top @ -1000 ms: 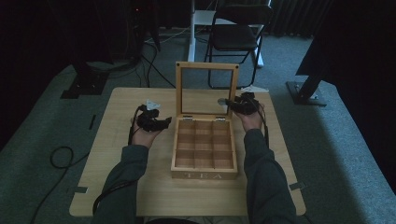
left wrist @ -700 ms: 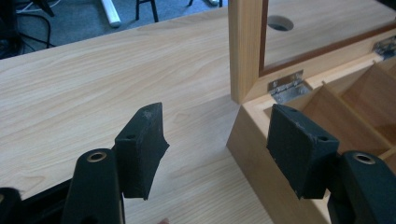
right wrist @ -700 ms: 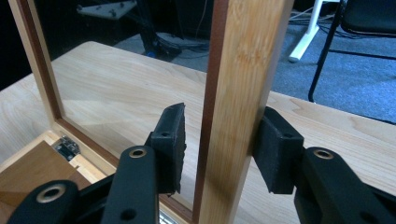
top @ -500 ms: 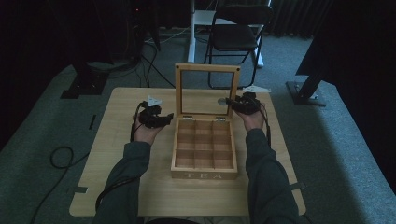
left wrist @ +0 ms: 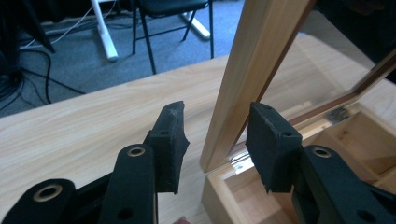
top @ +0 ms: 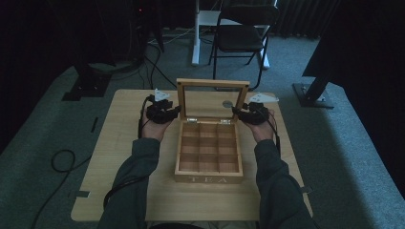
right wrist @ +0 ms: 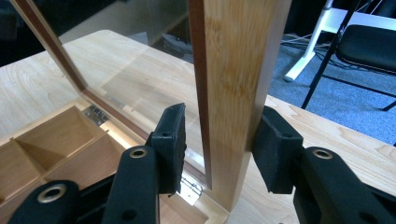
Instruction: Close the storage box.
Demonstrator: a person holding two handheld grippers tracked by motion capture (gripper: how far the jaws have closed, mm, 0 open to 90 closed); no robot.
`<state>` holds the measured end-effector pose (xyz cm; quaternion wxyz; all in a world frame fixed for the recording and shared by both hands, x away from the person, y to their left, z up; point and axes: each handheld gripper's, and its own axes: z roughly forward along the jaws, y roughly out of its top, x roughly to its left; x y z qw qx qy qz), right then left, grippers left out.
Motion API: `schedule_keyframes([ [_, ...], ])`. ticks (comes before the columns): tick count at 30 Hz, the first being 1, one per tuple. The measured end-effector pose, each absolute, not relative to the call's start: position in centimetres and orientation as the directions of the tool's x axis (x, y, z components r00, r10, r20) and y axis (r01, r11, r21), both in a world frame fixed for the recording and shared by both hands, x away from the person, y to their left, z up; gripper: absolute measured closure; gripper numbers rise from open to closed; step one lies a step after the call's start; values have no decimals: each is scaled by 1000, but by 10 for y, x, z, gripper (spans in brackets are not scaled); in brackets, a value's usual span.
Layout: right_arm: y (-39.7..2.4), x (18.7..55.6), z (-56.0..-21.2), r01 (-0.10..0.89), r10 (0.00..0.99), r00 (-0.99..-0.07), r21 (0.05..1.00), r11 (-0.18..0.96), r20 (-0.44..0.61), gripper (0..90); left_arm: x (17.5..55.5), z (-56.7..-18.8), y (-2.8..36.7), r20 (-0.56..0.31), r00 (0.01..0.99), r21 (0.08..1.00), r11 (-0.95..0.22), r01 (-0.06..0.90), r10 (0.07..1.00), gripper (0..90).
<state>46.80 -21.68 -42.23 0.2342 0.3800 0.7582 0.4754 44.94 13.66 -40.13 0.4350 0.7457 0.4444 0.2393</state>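
Observation:
A wooden tea box (top: 208, 179) sits open on the table (top: 119, 157), its compartments empty. Its glass-paned lid (top: 212, 84) stands upright. My left gripper (top: 174, 112) is at the lid's left edge. In the left gripper view the left gripper (left wrist: 217, 121) straddles the lid frame (left wrist: 243, 70); its jaws have just been closing, and a gap remains at the left pad (left wrist: 170, 140). My right gripper (top: 237, 112) is at the lid's right edge. Up close the right gripper (right wrist: 222, 126) brackets the frame (right wrist: 238, 70), right pad (right wrist: 275, 149) against the wood, a thin gap at the other.
A black folding chair (top: 241, 38) and a white desk leg (top: 196, 38) stand beyond the table's far edge. Cables (top: 62, 160) lie on the carpet at the left. A dark stand base (top: 313, 95) sits at the right. A small black strip (top: 94, 125) lies on the table's left side.
My left gripper has risen and moved in around the lid's left edge. The right gripper shifted slightly along the lid's right edge. The lid stays upright.

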Motion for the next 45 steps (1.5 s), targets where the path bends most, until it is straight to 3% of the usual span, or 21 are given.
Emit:
schedule_keyframes([
  [6, -219, 463, -424, 359, 803, -595, 905, 230, 32, 564, 443, -390, 137, -20, 515, 877, -233, 421, 857, 651],
  [13, -219, 455, -424, 364, 826, -564, 902, 234, 14, 591, 441, -387, 138, -33, 520, 879, -223, 421, 853, 673],
  [19, -234, 446, -421, 372, 820, -567, 913, 170, 79, 678, 440, -388, 140, -47, 516, 882, -207, 424, 855, 691],
  [32, -235, 438, -417, 361, 814, -580, 906, 222, 31, 796, 434, -389, 138, -63, 539, 886, -201, 418, 840, 706],
  [45, -233, 427, -410, 363, 831, -556, 903, 229, 12, 801, 425, -390, 137, -66, 551, 892, -198, 406, 832, 744],
])
